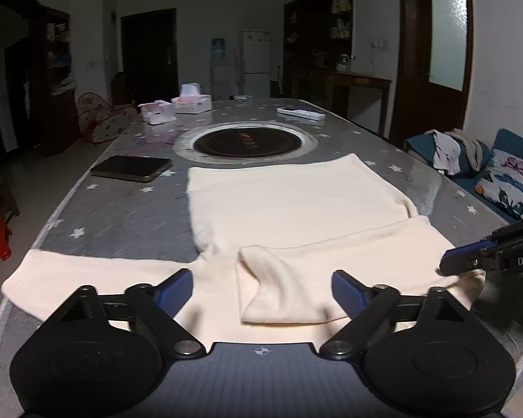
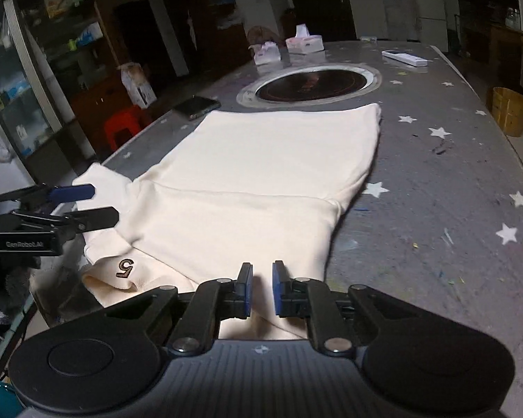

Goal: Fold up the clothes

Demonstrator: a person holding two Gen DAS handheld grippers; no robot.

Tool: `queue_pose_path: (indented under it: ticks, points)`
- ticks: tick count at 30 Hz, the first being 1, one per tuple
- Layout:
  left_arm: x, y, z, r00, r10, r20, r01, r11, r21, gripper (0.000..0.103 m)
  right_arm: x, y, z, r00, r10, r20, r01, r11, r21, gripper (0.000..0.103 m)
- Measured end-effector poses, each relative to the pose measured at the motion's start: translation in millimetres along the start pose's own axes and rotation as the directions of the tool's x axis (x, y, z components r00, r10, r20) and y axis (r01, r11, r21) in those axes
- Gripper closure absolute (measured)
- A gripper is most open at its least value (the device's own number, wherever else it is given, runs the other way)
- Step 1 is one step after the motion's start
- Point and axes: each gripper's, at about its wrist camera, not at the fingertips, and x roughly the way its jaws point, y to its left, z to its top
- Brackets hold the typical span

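Observation:
A cream long-sleeved top [image 1: 289, 205] lies flat on the grey star-patterned table [image 1: 122, 216], hem toward the far side. Its right sleeve is folded across the chest, cuff [image 1: 279, 285] near the collar; the left sleeve [image 1: 87, 271] stretches out to the left edge. My left gripper [image 1: 261, 291] is open, jaws wide, hovering over the near edge around the folded cuff. My right gripper [image 2: 261, 287] is nearly closed, pinching the top's near edge [image 2: 261, 313] at the right shoulder; it also shows in the left wrist view [image 1: 470, 261]. The top [image 2: 261, 174] carries a "5" mark [image 2: 125, 267].
A round inset hotplate [image 1: 247, 142] sits mid-table beyond the hem. A dark phone [image 1: 130, 168] lies left of the top. Tissue boxes [image 1: 191, 102] and a white remote [image 1: 300, 113] are at the far end. A red stool [image 2: 122, 123] stands beside the table.

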Motion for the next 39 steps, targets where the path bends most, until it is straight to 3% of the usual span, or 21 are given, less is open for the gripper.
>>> queue_pose_path:
  ticks: [6, 8, 13, 15, 17, 22, 30, 36, 39]
  points:
    - [7, -9, -2, 1.0, -0.028, -0.01, 0.028, 0.999, 0.027, 0.033, -10, -3, 14, 0.998, -0.012, 0.056, 0.013, 1.0, -0.023, 0.091]
    - [9, -9, -3, 0.999, -0.029, -0.021, 0.03, 0.999, 0.025, 0.045, -7, -2, 23, 0.997, -0.011, 0.077, 0.013, 0.999, -0.03, 0.091]
    - [14, -5, -8, 0.999, -0.03, -0.045, 0.03, 1.0, 0.008, 0.052, 9, 2, 36, 0.997, 0.002, 0.083, 0.002, 0.998, -0.057, 0.091]
    - [16, -3, -10, 0.998, -0.03, -0.054, 0.03, 1.0, 0.0, 0.062, 16, 4, 37, 0.997, 0.005, 0.073, -0.001, 0.998, -0.063, 0.091]
    - [17, 1, -10, 0.998, -0.03, -0.06, 0.029, 1.0, -0.012, 0.079, 23, 4, 37, 0.998, 0.005, 0.063, -0.001, 0.998, -0.066, 0.09]
    - [10, 11, -12, 0.998, -0.019, -0.059, 0.017, 0.999, -0.039, 0.097, 36, 0, 34, 1.0, -0.01, 0.029, 0.012, 0.998, -0.058, 0.084]
    - [-1, 23, -15, 0.999, 0.009, -0.051, -0.013, 0.997, -0.071, 0.094, 43, 19, 45, 1.0, 0.017, 0.025, -0.015, 0.993, -0.113, 0.083]
    - [-10, 30, -18, 0.999, 0.02, -0.043, -0.023, 0.996, -0.085, 0.093, 73, 66, 53, 0.997, 0.078, -0.018, -0.081, 0.965, -0.249, 0.083]
    - [-17, 38, -20, 0.999, 0.032, -0.036, -0.036, 0.995, -0.098, 0.088, 90, 91, 53, 0.994, 0.104, -0.045, -0.113, 0.943, -0.314, 0.083]
